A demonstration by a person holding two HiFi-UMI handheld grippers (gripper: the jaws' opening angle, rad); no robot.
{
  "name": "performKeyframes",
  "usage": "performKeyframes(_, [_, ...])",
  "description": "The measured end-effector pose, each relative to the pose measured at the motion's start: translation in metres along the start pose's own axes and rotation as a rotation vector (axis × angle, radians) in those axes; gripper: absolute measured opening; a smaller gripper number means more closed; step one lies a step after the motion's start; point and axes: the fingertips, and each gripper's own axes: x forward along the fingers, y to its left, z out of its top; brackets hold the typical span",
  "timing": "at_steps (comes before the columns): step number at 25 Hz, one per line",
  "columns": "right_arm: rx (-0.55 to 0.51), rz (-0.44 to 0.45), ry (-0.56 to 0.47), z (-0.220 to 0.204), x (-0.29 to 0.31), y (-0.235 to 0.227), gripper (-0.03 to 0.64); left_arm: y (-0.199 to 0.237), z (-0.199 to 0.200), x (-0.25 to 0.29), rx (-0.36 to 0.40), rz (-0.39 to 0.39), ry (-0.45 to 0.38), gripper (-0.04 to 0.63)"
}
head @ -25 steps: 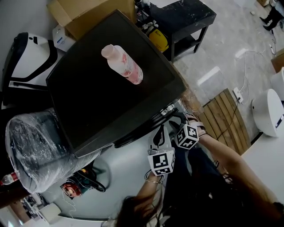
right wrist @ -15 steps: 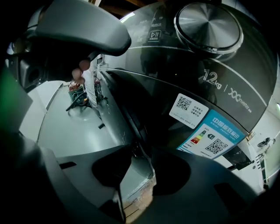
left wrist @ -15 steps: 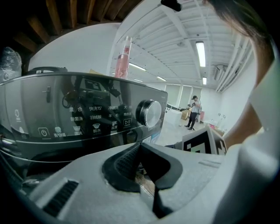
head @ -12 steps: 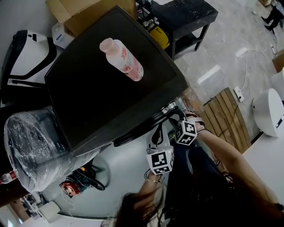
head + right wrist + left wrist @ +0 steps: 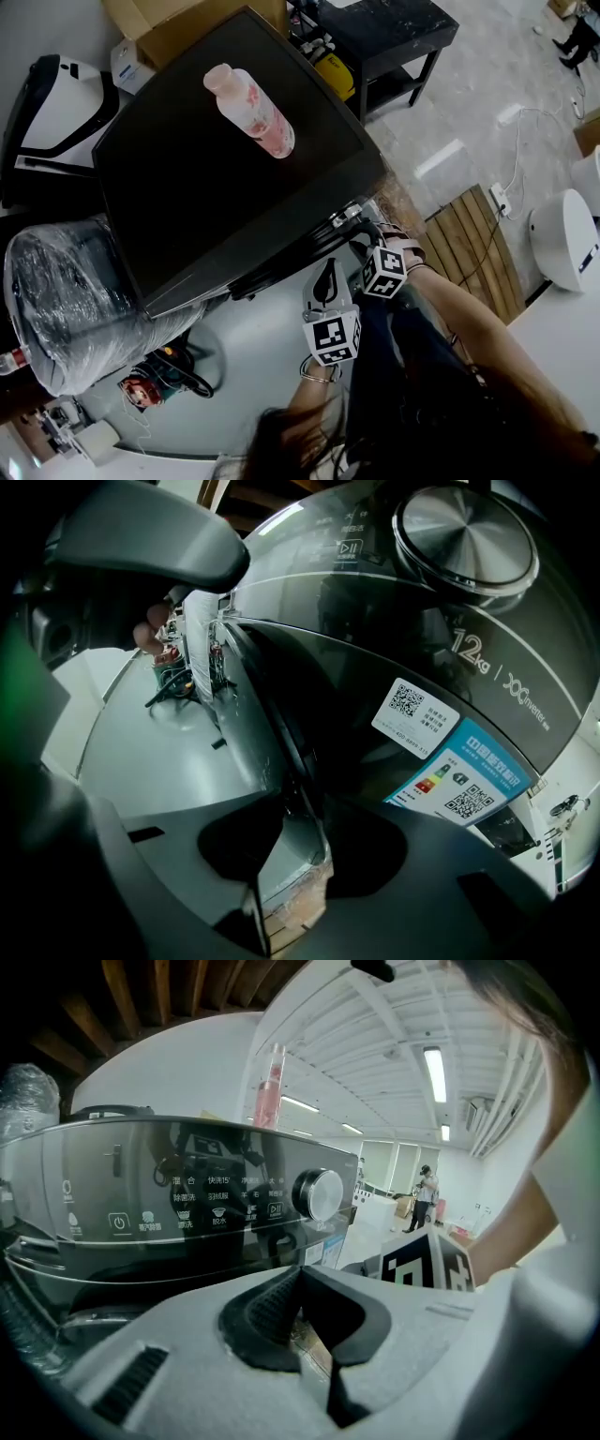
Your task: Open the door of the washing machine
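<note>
The black washing machine fills the head view, seen from above. In the left gripper view its control panel and silver knob face me. My right gripper is at the machine's front right, under the knob. The door's curved dark rim runs down between its jaws. Those jaws are closing, with a gap still showing beside the rim. My left gripper hangs just left of the right one, off the machine's front. It is open with nothing in it.
A pink bottle lies on the machine's top. A plastic-wrapped bundle stands at the left, and cables and a red object lie on the floor below it. A wooden pallet is at the right, with a cardboard box and a black table behind.
The whole head view has shifted slightly. Both grippers keep their places at the machine's front.
</note>
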Motion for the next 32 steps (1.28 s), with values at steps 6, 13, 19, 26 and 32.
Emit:
performKeyframes(6, [-0.012,-0.017,-0.002,-0.002,0.000,0.000,0.120,-0.002,-0.006,-0.011,-0.020,0.039,-0.005,0.011])
performKeyframes(13, [-0.027,0.004,0.009,-0.010,-0.005,0.011,0.118,-0.008,-0.016,-0.026,-0.031,0.079,-0.004,0.011])
performKeyframes(19, [-0.049,0.038,0.030,-0.026,-0.011,0.031,0.117,-0.013,-0.019,-0.040,-0.042,0.122,-0.018,0.011])
performKeyframes(26, [-0.057,0.077,0.031,-0.039,-0.020,0.054,0.112,-0.022,-0.027,-0.059,-0.060,0.182,-0.028,0.011])
performKeyframes(32, [-0.077,0.100,0.029,-0.048,-0.027,0.073,0.106,-0.033,-0.032,-0.078,-0.083,0.215,-0.056,0.011])
